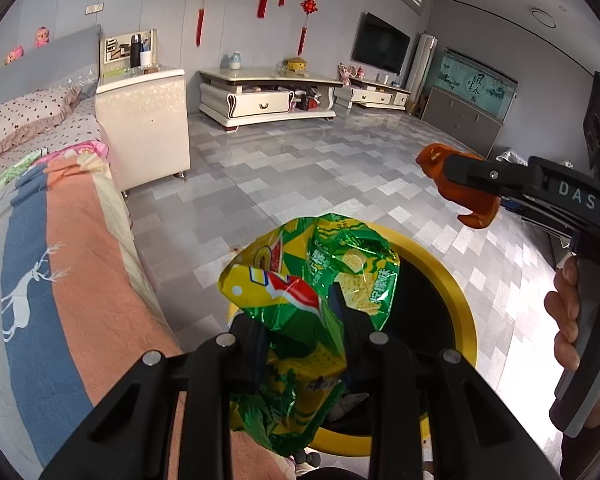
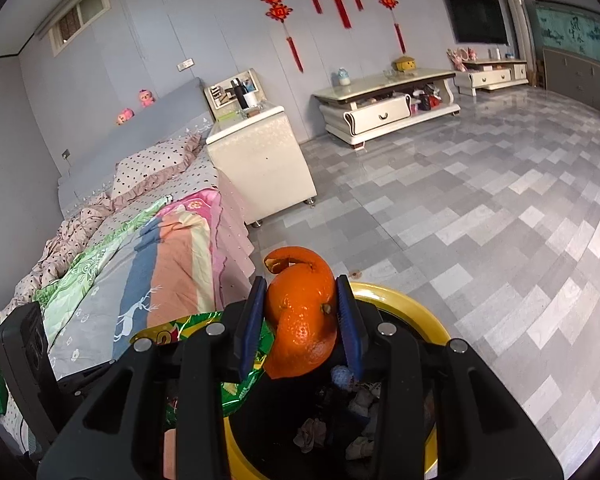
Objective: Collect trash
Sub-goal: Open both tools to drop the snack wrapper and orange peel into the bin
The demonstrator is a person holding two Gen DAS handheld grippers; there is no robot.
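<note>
Two loads over yellow bin [image 1: 466, 300], lower centre: left gripper [image 1: 300, 320] pinches green snack bag [image 1: 312, 280]; right gripper [image 2: 302, 312] clamps orange peel [image 2: 302, 316]. Bag seemingly overhangs rim; centre both, then release.

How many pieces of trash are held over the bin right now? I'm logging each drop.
2: a crumpled green-and-yellow foil snack bag in the left tongs, and an orange peel in the right tongs, both above the yellow-rimmed bin.
</note>
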